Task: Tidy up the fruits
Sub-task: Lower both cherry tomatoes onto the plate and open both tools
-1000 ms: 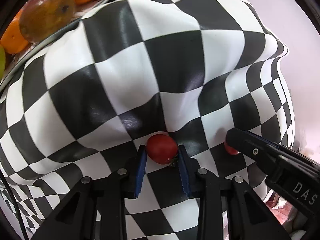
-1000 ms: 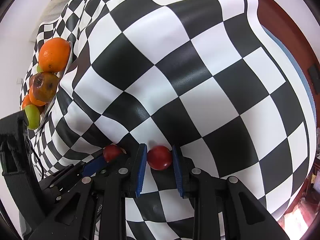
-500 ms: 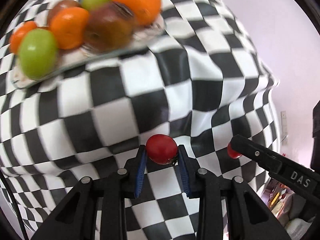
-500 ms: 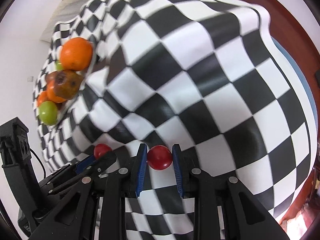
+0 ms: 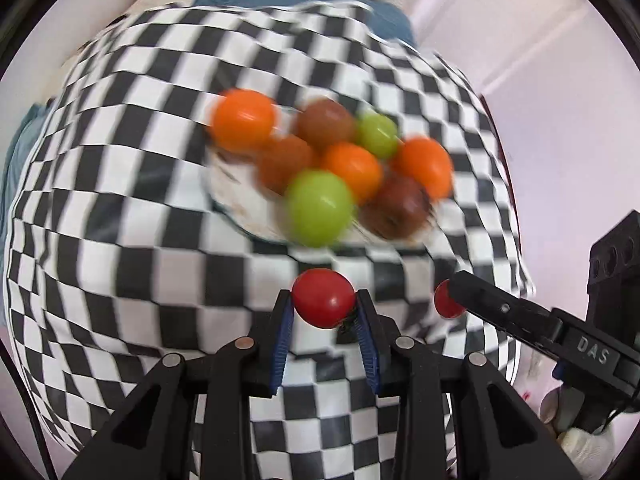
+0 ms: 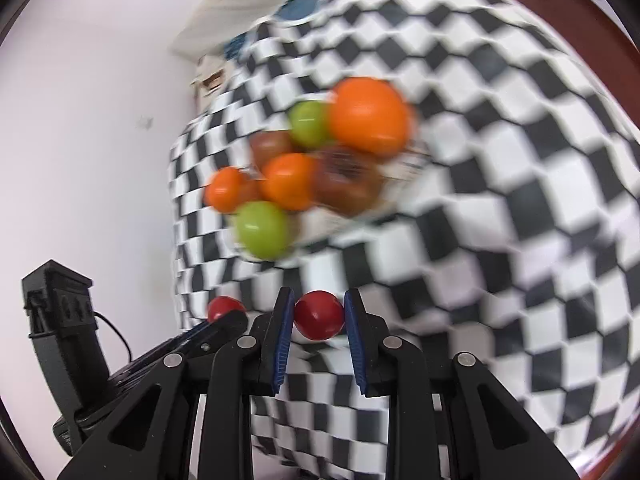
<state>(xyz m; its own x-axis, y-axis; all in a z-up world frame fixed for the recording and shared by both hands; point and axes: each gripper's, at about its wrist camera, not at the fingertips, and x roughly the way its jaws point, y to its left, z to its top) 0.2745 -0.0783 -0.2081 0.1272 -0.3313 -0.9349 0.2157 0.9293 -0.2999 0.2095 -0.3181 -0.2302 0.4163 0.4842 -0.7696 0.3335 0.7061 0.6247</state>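
Each gripper, left (image 5: 324, 308) and right (image 6: 319, 316), clamped a red tomato above the cloth, neither yet on the heaped fruit plate (image 5: 240, 216).

Motion blur over plate of fruit (image 5: 248, 208) in both views; rim, stems and skin marks unreadable. Brownish fruit (image 5: 326, 124) not identifiable by kind. Checkered cloth (image 5: 120, 264) smeared, square edges soft; desk beneath fully covered. Second red fruit (image 5: 446, 300) half hidden behind right gripper (image 6: 320, 314) finger in left wrist view. Other red fruit (image 6: 222, 308) partly masked by left gripper (image 5: 324, 306) in right wrist view. Gripper bodies cut off at lower frame edge.
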